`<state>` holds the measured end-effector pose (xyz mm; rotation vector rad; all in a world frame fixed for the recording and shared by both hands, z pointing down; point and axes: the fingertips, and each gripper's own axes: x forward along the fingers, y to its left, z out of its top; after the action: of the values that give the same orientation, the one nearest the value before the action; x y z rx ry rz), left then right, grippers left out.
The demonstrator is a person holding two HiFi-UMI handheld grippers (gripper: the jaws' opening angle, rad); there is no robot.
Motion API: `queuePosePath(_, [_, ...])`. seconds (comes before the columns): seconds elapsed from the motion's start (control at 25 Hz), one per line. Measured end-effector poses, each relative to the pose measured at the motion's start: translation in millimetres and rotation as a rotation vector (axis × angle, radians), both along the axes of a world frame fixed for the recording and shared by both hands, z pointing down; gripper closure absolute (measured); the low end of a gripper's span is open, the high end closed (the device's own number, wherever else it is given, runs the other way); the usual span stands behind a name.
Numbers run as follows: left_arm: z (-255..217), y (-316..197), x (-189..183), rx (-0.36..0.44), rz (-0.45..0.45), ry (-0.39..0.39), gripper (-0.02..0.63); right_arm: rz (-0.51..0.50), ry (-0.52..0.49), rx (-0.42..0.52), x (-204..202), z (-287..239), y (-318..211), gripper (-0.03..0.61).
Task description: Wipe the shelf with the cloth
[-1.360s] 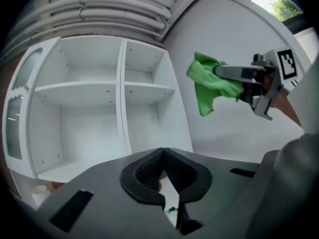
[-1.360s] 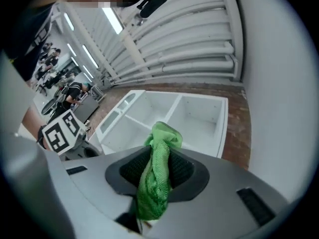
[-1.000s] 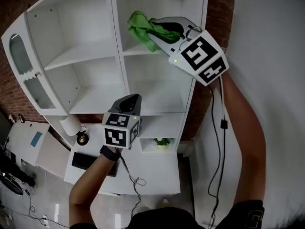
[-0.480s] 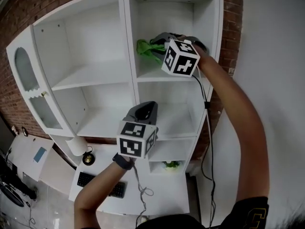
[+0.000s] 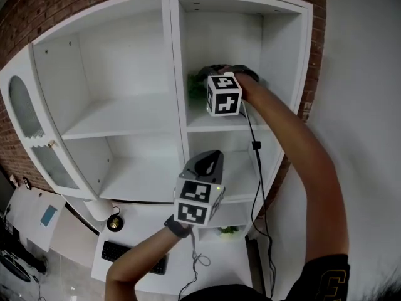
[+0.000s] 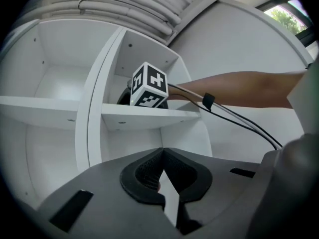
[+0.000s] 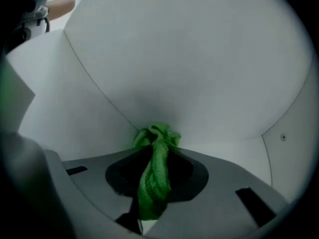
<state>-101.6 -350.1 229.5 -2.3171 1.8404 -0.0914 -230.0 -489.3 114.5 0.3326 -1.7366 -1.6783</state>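
Clamping the green cloth [image 7: 152,183], right tongs [image 7: 155,156] are closed tight on it, with a bunch sticking out past the tips toward a white inner corner. In the head view the cloth sits in the upper right compartment over the shelf [image 5: 257,120], at 9 o'clock of the marker cube [image 5: 223,95]. Left tongs [image 6: 160,158] are pinched together with nothing between, in the air at 6 o'clock of that shelf.

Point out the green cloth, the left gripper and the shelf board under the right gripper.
green cloth [image 7: 155,180]: right gripper view, the twisted strip between the jaws.
left gripper [image 6: 162,153]: left gripper view, where its closed fingertips meet.
shelf board [image 5: 210,123]: head view, bare front part of the board.
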Motion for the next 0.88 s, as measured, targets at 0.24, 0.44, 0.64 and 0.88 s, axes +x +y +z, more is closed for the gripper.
queuePosePath(0.24, [9, -18, -6, -0.034, 0.029, 0.026, 0.597, 0.017, 0.012, -0.028, -14, 10, -22, 0.500])
queuePosePath(0.44, [9, -26, -10, -0.028, 0.045, 0.027, 0.597, 0.021, 0.015, -0.027, -19, 11, -28, 0.500])
queuePosePath(0.64, [9, -30, -5, -0.025, 0.074, 0.032, 0.597, 0.029, 0.030, -0.031, -19, 13, -29, 0.502])
queuePosePath(0.88, [11, -30, -3, -0.023, 0.081, 0.036, 0.597, 0.042, 0.047, -0.027, -17, 16, -28, 0.502])
